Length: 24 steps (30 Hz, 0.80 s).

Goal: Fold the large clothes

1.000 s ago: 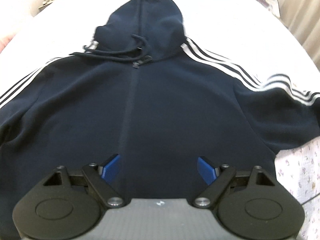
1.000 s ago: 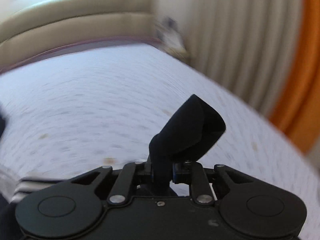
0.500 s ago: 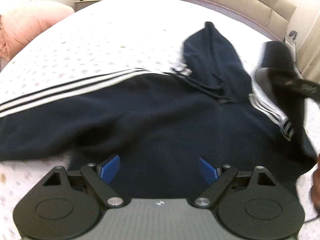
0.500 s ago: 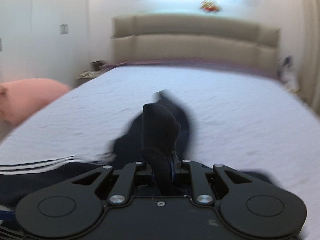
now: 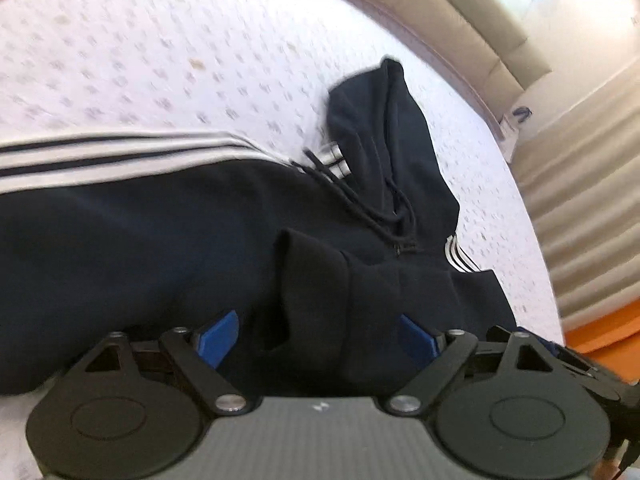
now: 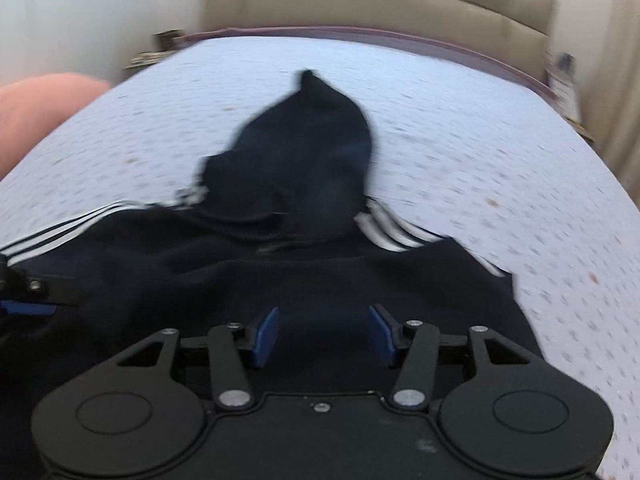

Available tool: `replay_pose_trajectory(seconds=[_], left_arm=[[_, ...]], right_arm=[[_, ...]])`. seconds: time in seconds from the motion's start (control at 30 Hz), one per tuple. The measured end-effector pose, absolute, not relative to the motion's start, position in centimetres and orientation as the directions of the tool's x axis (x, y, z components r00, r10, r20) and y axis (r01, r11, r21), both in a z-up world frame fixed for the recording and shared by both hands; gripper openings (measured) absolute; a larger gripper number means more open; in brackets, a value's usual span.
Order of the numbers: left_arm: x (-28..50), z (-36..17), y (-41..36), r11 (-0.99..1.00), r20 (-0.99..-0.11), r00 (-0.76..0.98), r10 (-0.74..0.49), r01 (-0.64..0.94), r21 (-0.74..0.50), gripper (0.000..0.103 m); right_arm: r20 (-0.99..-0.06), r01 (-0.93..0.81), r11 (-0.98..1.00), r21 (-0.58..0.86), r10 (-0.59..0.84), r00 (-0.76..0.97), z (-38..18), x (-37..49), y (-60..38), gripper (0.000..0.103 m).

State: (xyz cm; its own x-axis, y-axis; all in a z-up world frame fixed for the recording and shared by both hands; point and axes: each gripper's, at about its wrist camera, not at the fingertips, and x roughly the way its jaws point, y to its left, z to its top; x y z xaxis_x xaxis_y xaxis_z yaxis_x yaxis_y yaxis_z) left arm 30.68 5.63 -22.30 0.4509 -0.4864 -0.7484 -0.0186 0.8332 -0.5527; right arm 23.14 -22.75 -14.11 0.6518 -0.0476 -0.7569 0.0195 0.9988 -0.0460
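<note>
I observe the bed (image 5: 168, 64) under a white dotted sheet, carrying the navy hoodie (image 5: 132, 232) front up, hood (image 6: 304, 148) toward the headboard (image 6: 380, 4). One white-striped sleeve (image 5: 316, 280) lies folded across the chest. My left hand-held gripper (image 5: 318, 334) hovers wide open, empty; my right hand-held gripper (image 6: 324, 334) likewise gapes, holding nothing.

Each black claw (image 5: 318, 340) (image 6: 324, 336) has blue pads, round discs and silver screws.
</note>
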Motion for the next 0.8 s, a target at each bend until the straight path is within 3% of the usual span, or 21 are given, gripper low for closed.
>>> replay_pose_trajectory(seconds=[0.07,0.13,0.17,0.2,0.27,0.37,0.47,0.63,0.73,0.77,0.8], left_arm=[[31.5,-23.1,5.6,0.842,-0.779,0.423,-0.462,-0.068,-0.536,0.088],[31.2,-23.8,5.8,0.83,-0.783,0.409,-0.469,-0.098,-0.549,0.088],[31.4,-24.4,5.7,0.816,-0.775,0.399,-0.49,-0.103,-0.569,0.088],[31.7,-24.9,5.5,0.807,-0.771,0.382,-0.509,-0.099,-0.582,0.085],[32.3,-25.4,4.8,0.812,-0.774,0.385,-0.503,-0.097,-0.576,0.077],[33.5,-25.2,2.9,0.861,-0.798,0.386,-0.463,-0.017,-0.508,0.012],[33.4,-23.8,1.8,0.884,-0.791,0.423,-0.442,0.057,-0.464,0.011],[32.0,-16.7,5.9,0.825,-0.618,0.603,-0.505,0.126,-0.551,0.011],[31.8,-15.5,9.1,0.87,-0.643,0.635,-0.428,0.098,-0.483,0.013],[32.1,-16.3,9.7,0.885,-0.682,0.604,-0.412,0.088,-0.457,0.02],[32.8,-17.9,9.8,0.907,-0.74,0.554,-0.382,0.073,-0.414,0.038]], right_arm=[[-0.775,0.047,0.998,-0.035,-0.057,0.63,-14.7,23.3,-23.4,0.062],[-0.791,0.048,0.997,-0.055,-0.073,0.608,-15.8,23.3,-23.0,0.046],[-0.8,0.047,0.997,-0.064,-0.079,0.594,-16.6,23.3,-22.6,0.024],[-0.814,0.046,0.997,-0.066,-0.081,0.575,-17.4,23.6,-22.2,0.011],[-0.834,0.041,0.998,-0.05,-0.065,0.547,-18.5,24.0,-21.7,0.01],[-0.848,0.017,0.998,-0.055,-0.056,0.527,-19.4,24.0,-20.4,0.01],[-0.861,0.016,0.998,-0.055,-0.055,0.506,-19.5,23.6,-19.9,0.011],[-0.831,0.032,0.999,-0.035,-0.047,0.554,-16.8,23.1,-19.9,0.018],[-0.81,0.061,0.998,0.017,-0.022,0.587,-15.2,22.9,-20.0,0.018],[-0.806,0.069,0.997,0.036,-0.012,0.591,-15.0,22.9,-20.0,0.018],[-0.807,0.075,0.996,0.047,-0.006,0.59,-15.1,23.0,-19.9,0.018]])
